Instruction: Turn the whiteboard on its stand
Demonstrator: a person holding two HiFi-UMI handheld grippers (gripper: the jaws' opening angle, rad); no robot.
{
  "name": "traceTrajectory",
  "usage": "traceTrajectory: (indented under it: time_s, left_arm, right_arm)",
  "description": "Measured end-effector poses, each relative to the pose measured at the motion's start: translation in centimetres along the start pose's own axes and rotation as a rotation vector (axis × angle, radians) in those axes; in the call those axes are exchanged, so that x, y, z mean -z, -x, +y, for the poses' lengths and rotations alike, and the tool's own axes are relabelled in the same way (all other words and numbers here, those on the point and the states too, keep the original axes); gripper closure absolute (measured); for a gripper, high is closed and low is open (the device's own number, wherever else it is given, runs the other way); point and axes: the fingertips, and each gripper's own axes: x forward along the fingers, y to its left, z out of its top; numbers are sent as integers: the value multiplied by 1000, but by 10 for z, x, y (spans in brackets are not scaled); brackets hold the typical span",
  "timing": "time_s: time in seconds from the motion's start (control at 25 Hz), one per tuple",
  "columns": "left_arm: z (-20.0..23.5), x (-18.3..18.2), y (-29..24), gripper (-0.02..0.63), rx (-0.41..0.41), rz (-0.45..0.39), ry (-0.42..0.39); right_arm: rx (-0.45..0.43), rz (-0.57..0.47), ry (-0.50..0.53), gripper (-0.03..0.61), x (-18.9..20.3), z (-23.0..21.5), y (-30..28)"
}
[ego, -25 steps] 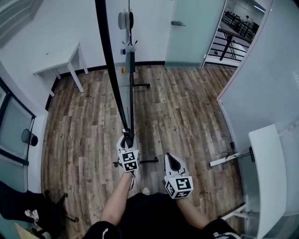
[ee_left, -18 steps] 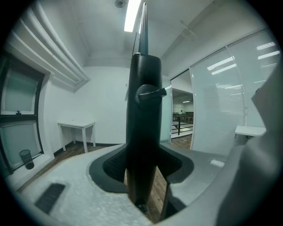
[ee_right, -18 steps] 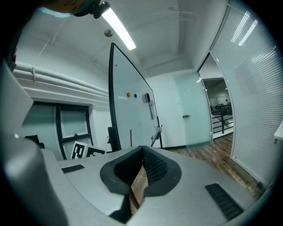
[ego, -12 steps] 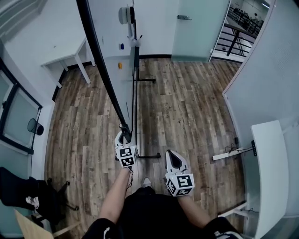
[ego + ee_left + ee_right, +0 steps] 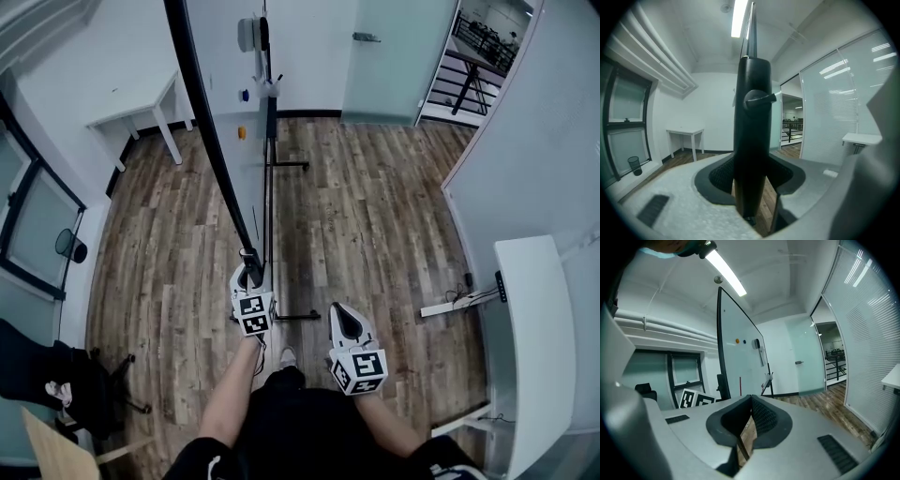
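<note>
1. Head view:
   - The whiteboard (image 5: 213, 131) shows edge-on, as a long black line running away from the person over the wood floor (image 5: 375, 216). It sits on its stand (image 5: 269, 187).
   - The left tool (image 5: 249, 274) is clamped on the near end of the board's black edge.
   - The right tool (image 5: 341, 317) is closed with nothing in it. It sits a little to the right, apart from the board.
   - Only one tool holds the board, so a hard push could make the edge slip out.
   - The stand's near foot lies close to the person's shoe (image 5: 287, 356), so the two could bump.
   - The left arm reaches forward, and its tool points ahead and a bit down. The right hand stays nearer the body and points the same way.

2. Left gripper view:
   - The black edge (image 5: 752, 140) stands upright between the two pads (image 5: 719, 176), which press on both of its sides.
   - The grip is on a thin edge only. If the hand twists, I think the board could pop loose and swing.

3. Right gripper view:
   - The pads meet at their tips with nothing between them.
   - The whiteboard (image 5: 738, 362) stands tall to the left, not touching this tool.
   - If the board swings this way, it could hit the free tool.
</note>
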Motion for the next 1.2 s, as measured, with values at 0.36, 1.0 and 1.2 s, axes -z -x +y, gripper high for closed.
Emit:
traceTrajectory:
  time_s: [0.36, 1.0, 1.2]
  left_arm:
    - [-54, 35, 76, 417, 15, -8, -15]
    - [-109, 47, 163, 419, 15, 16, -1]
    - [-124, 52, 185, 417, 3, 17, 7]
  right_arm:
    - [12, -33, -5, 566, 23, 0, 67]
    - [2, -15, -20, 566, 44, 15, 184]
    - [4, -5, -27, 566, 48, 17, 206]
